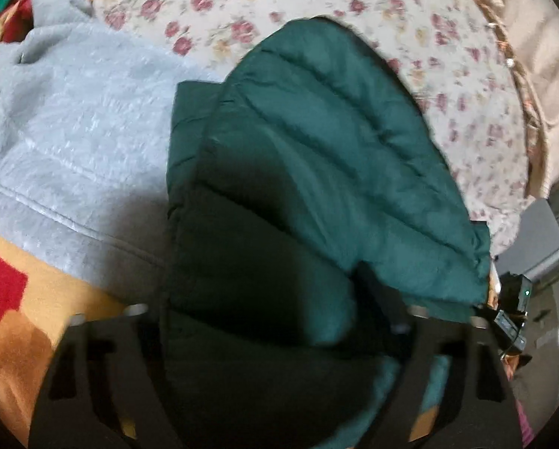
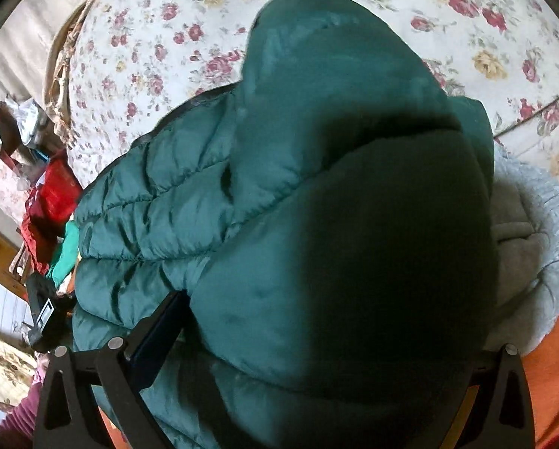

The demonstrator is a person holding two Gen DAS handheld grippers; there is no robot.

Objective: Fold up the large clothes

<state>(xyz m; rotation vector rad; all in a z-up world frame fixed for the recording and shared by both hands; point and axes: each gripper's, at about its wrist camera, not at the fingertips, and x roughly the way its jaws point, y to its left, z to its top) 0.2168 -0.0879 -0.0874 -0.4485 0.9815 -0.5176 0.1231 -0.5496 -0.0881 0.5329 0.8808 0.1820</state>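
Observation:
A dark green quilted puffer jacket (image 1: 316,157) lies on the bed and fills the middle of both views (image 2: 316,187). My left gripper (image 1: 275,310) is shut on a thick fold of the jacket; only its right finger (image 1: 376,292) shows, the rest is buried in fabric. My right gripper (image 2: 316,321) is shut on another bulge of the jacket, its left finger (image 2: 163,329) pressed against the fabric and the right finger hidden. The other gripper shows at the right edge of the left wrist view (image 1: 511,299) and at the left edge of the right wrist view (image 2: 47,318).
A light grey fleece garment (image 1: 66,131) lies left of the jacket; it also shows in the right wrist view (image 2: 534,224). A floral bedspread (image 1: 242,7) covers the bed beyond. A red and orange patterned blanket (image 1: 9,299) lies near me. Clutter (image 2: 51,202) sits beside the bed.

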